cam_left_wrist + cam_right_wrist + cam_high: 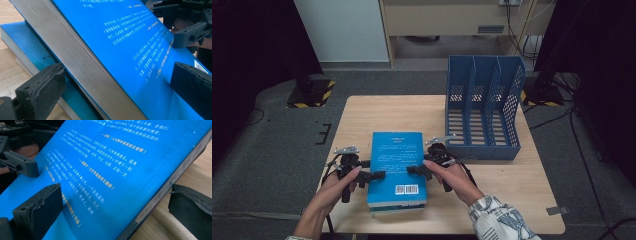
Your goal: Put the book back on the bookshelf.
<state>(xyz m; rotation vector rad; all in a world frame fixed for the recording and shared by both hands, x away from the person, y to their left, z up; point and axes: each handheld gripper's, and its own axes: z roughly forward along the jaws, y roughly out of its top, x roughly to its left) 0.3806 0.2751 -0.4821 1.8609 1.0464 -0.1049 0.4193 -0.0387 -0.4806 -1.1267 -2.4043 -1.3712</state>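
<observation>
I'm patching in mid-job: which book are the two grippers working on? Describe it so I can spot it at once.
On the light wooden table, left of the blue slotted plastic file rack, lies a small stack of blue books. It is the top blue paperback book, back cover up with white text and a barcode. Unlike the blue book underneath, it has the left gripper and right gripper at its sides.

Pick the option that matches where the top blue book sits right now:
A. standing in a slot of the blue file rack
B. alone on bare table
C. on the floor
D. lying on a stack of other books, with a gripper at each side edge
D: the top blue book lies on other books, with the left gripper and right gripper astride its side edges; the blue file rack holds nothing.
</observation>
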